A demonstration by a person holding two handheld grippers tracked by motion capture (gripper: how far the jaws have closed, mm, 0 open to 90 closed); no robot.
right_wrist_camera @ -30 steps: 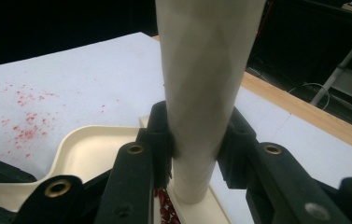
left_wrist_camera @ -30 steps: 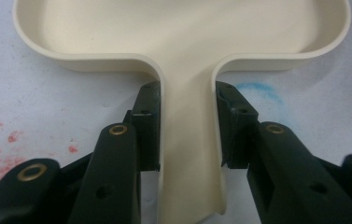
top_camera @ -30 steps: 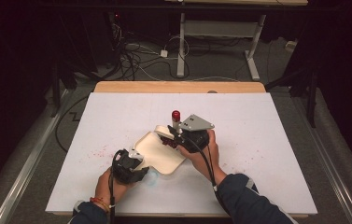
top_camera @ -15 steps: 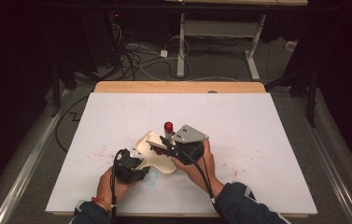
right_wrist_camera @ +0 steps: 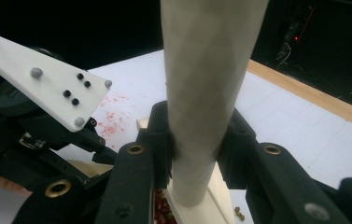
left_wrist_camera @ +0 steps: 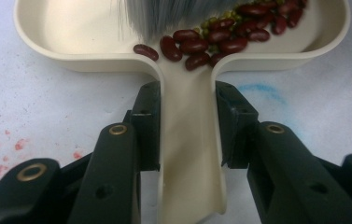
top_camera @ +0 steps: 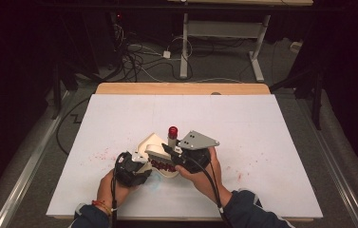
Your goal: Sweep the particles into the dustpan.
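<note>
1. Left gripper view: left gripper (left_wrist_camera: 188,126) clamped on dustpan handle (left_wrist_camera: 190,154), lower centre of frame.
2. Dustpan (left_wrist_camera: 38,35) spans top of frame; red beans (left_wrist_camera: 201,42) piled upper centre-right, grey bristles (left_wrist_camera: 173,14) over them.
3. Right gripper view: right gripper (right_wrist_camera: 196,140) clamped on cream brush handle (right_wrist_camera: 206,84), upright, centre frame.
4. High view: dustpan (top_camera: 149,142) lower centre on white table (top_camera: 262,123), brush's red tip (top_camera: 172,130) above it.

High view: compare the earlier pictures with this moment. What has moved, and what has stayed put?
The right gripper, clamped on the brush handle, swept left and toward the person across the dustpan, bringing the beans along. The left gripper stayed clamped on the dustpan's handle, unmoved.
</note>
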